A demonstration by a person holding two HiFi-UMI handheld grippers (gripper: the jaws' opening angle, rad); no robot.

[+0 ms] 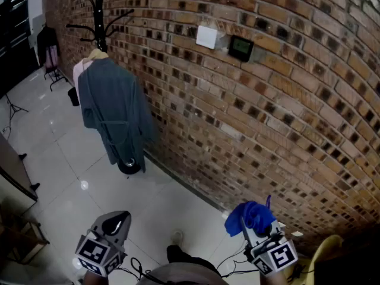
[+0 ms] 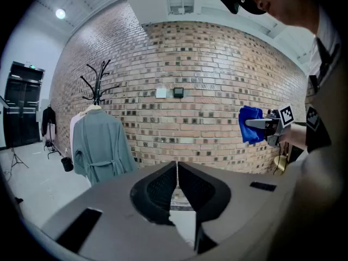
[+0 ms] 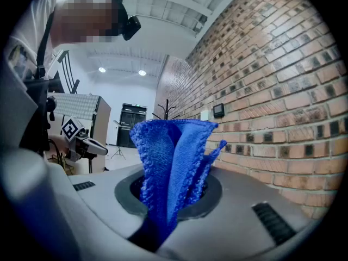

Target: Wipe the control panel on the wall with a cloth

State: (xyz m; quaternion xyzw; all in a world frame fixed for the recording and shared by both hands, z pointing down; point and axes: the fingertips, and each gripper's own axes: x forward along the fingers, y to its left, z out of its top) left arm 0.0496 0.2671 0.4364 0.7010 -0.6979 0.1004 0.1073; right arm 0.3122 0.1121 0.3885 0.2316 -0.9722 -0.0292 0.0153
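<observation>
The dark control panel (image 1: 241, 47) hangs on the brick wall beside a white switch plate (image 1: 206, 37); both show small in the left gripper view, the panel (image 2: 178, 93) right of the plate (image 2: 161, 93), and far off in the right gripper view as the panel (image 3: 218, 110). My right gripper (image 1: 252, 221) is shut on a folded blue cloth (image 3: 171, 165), held low and well short of the wall; the cloth (image 1: 250, 215) bunches at its tip. My left gripper (image 1: 114, 224) is shut with nothing between its jaws, which meet in the left gripper view (image 2: 176, 182).
A black coat stand (image 1: 102, 16) holds a grey-green robe (image 1: 114, 111) against the wall to the left of the panel. Dark doors (image 2: 22, 112) stand at the far left. White tiled floor (image 1: 83, 159) lies between me and the wall. A yellow object (image 1: 325, 251) sits low right.
</observation>
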